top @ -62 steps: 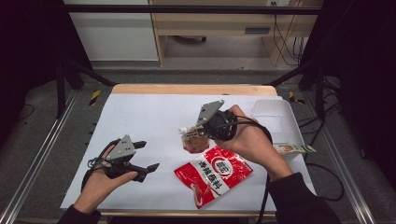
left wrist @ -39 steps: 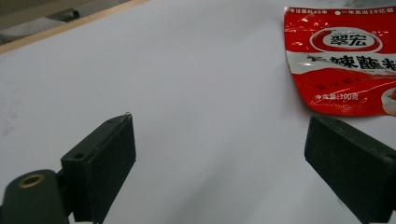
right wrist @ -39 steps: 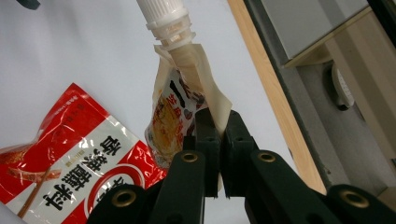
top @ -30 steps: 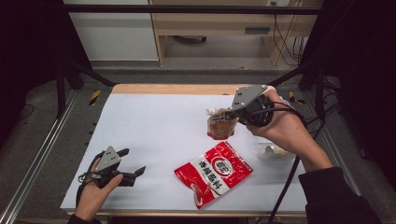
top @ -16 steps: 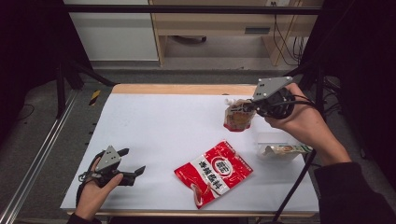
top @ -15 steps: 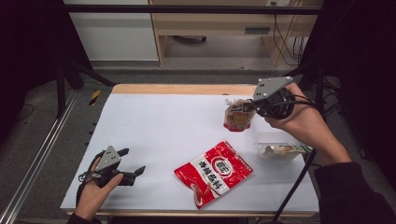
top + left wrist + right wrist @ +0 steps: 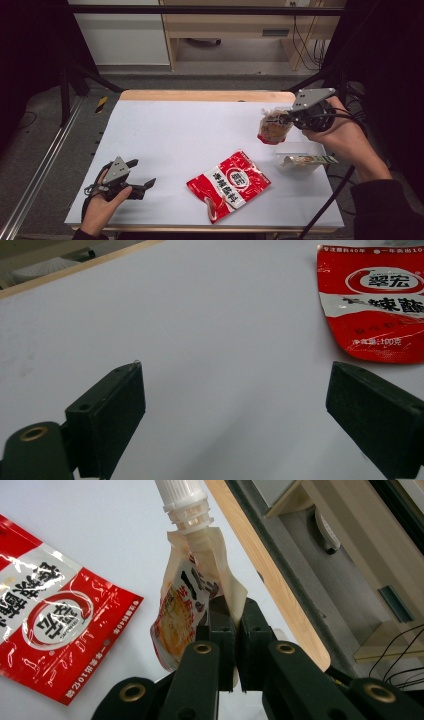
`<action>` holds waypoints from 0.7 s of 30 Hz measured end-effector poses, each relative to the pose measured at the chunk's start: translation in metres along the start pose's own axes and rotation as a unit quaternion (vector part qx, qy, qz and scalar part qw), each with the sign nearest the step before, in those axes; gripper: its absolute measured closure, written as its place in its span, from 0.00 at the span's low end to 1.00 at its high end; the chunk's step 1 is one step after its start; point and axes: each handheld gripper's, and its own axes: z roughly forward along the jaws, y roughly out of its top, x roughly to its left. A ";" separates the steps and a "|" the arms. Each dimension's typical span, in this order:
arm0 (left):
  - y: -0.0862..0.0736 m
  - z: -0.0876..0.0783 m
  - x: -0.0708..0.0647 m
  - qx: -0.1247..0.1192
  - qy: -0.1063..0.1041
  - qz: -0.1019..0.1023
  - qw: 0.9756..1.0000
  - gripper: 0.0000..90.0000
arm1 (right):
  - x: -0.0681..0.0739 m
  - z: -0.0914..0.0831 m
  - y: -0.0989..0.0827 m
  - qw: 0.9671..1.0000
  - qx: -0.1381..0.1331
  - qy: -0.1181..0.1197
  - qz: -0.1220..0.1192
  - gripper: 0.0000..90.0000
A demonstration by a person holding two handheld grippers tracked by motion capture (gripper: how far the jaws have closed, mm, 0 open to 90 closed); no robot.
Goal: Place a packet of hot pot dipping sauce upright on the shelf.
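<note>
Your right tool (image 7: pixel 294 116) is clamped on the edge of the spouted pouch (image 7: pixel 274 127), which hangs clear above the far right of the desk (image 7: pixel 200 130). Just nearer lies a clear tray (image 7: pixel 300 161) with a slim packet (image 7: pixel 309 160) in it; judged, that is where the pouch goes. Lower it straight, keep the cap (image 7: pixel 176 495) up, and let go only once it rests. Your left tool (image 7: pixel 137 186) sits near left, jaws wide apart, empty, short of the red bag (image 7: pixel 229 184).

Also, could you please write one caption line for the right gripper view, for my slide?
Right gripper shut on a spouted pouch, lifted above the white table beside a red packet.
</note>
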 end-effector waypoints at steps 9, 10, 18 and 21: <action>0.000 -0.002 0.003 -0.002 0.006 -0.002 1.000 0.10 | -0.004 0.003 -0.025 1.000 -0.003 -0.001 0.020 0.97; 0.000 -0.001 0.003 -0.001 0.005 -0.001 1.000 0.10 | -0.005 0.003 -0.028 1.000 -0.003 -0.002 0.021 0.97; 0.000 0.000 0.000 0.004 0.001 0.006 1.000 0.10 | -0.012 0.006 -0.049 0.999 0.010 -0.005 0.046 0.97; 0.000 0.000 0.001 0.003 0.002 0.004 1.000 0.10 | -0.013 0.006 -0.053 0.999 0.014 -0.003 0.048 0.97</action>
